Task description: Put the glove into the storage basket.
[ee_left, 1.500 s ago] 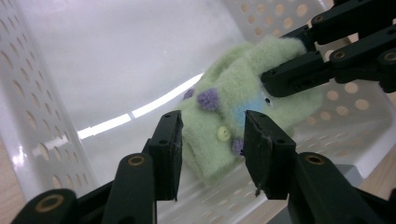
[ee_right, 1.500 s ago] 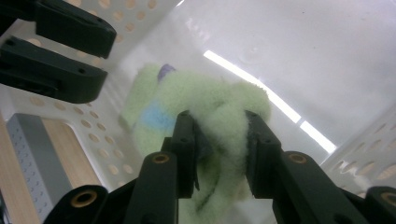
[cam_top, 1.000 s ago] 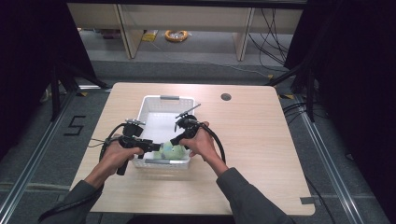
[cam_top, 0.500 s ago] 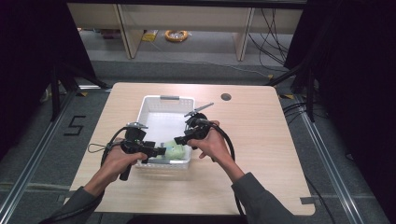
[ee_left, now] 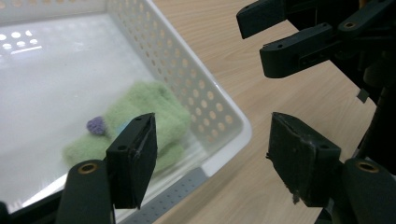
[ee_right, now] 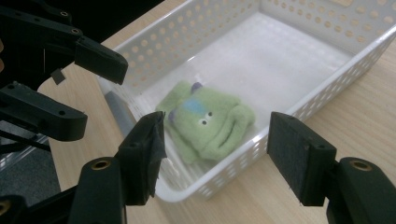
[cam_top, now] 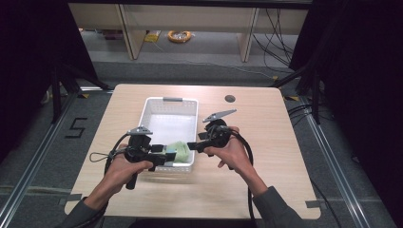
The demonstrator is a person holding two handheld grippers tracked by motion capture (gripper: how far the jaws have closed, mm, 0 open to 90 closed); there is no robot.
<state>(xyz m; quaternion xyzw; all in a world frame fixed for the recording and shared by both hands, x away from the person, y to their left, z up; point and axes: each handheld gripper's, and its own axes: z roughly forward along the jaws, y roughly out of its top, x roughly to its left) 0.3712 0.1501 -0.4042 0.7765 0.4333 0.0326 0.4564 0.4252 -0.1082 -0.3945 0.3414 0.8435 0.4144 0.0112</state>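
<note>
Both the left claw [cam_top: 167, 156] and the right claw [cam_top: 192, 146] have just been opening and now stand spread and empty, leaving the green plush toy [ee_right: 208, 122] lying released in the white basket's [cam_top: 189, 104] near corner, apparently placed.

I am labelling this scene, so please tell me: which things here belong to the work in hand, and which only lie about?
Belong to the work:
- green plush toy, lying in the basket
- white perforated basket
- left hand-held gripper, jaws open
- right hand-held gripper, jaws open

Only lying about:
- yellow cable coil on the floor
- dark round cap in the table
</note>
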